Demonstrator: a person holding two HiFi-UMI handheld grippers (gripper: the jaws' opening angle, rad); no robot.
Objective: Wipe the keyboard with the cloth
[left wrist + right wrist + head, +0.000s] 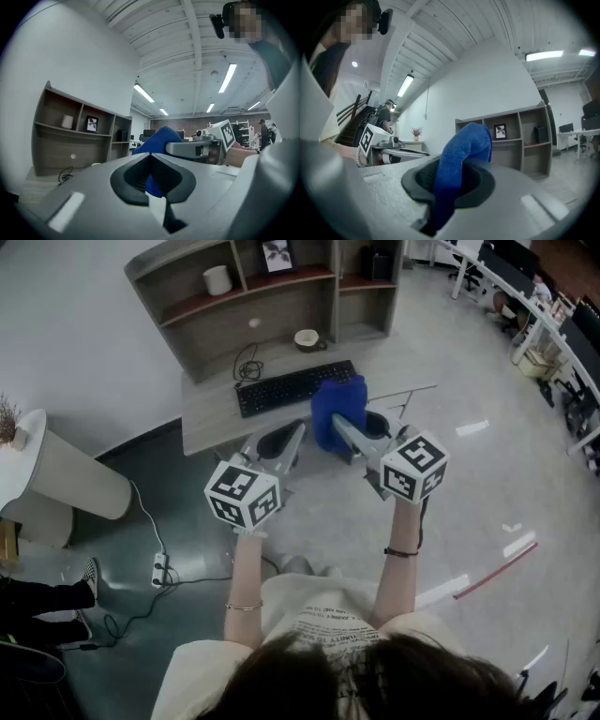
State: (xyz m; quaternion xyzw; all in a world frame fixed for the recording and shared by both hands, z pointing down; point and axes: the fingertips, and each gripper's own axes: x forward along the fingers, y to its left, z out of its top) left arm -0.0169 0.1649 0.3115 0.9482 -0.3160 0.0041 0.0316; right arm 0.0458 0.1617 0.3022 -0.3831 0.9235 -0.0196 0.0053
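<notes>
Right gripper (345, 427): clamped on the blue cloth (336, 407), raised in front of the desk (211, 418)
Left gripper (292, 435): jaws pressed together, nothing between
Keyboard (295, 387): on the desk, beyond the cloth
Risk: the bunched cloth could snag keycaps or shove the keyboard toward the cup (307, 338)

Bunched blue cloth (337, 409) hangs raised near the black keyboard (293, 387).

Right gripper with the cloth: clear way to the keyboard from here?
Probably yes. The right gripper is shut on the blue cloth, close to the right end of the keyboard, with nothing between them. The cup and cable lie behind the keyboard, out of the way.
</notes>
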